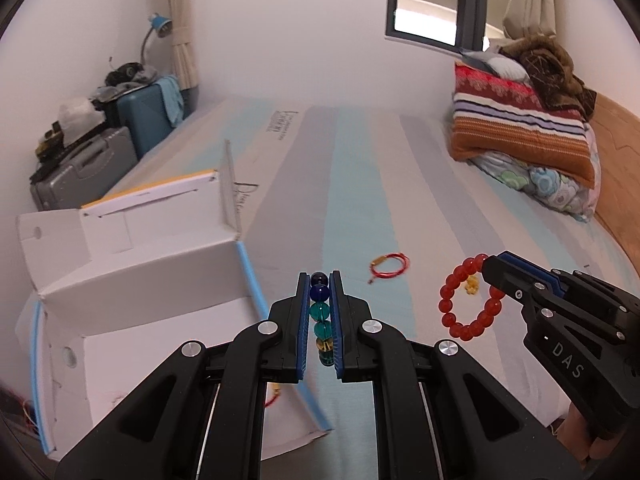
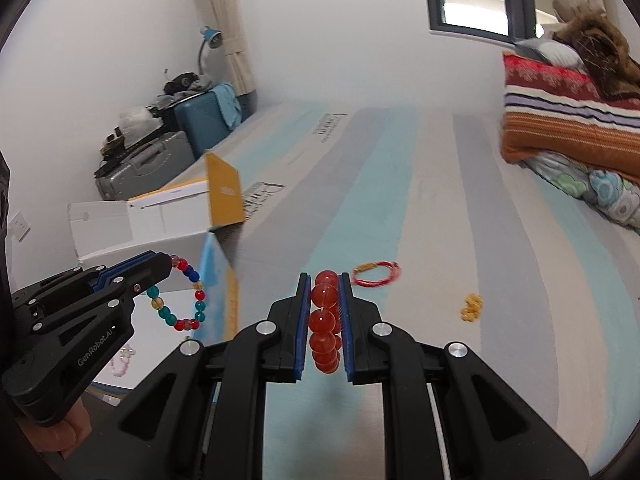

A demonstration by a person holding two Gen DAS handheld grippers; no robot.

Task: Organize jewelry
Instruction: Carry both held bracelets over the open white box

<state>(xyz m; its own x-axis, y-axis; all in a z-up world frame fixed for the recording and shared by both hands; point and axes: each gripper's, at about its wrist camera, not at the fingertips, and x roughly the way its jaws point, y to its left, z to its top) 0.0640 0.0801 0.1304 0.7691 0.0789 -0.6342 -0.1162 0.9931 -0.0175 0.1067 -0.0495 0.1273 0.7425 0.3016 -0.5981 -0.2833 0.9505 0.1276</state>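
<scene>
A multicolored bead bracelet (image 2: 182, 294) of red, blue, teal and amber beads hangs from the left gripper (image 1: 320, 280), whose jaws are clamped on one side of the loop; its own camera shows blue and teal beads lined up between the blue pads. It hangs above the open white cardboard box (image 1: 160, 280), which sits on the left part of the striped mattress (image 1: 360, 184). A red bead bracelet (image 1: 470, 300) is pinched in the right gripper (image 2: 325, 282), jaws closed on its beads, the rest of the ring dangling free above the mattress. Between the two grippers, farther out on the mattress, lies a thin red cord bracelet (image 1: 390, 266) with a gold clasp. Just right of it rests a small amber-yellow bead piece (image 2: 472, 307). Inside the box, a pale pink bead item (image 2: 122, 360) is visible. Folded blankets (image 1: 520, 120) are stacked at the far right, and suitcases (image 1: 120, 140) stand beside the mattress on the left.
</scene>
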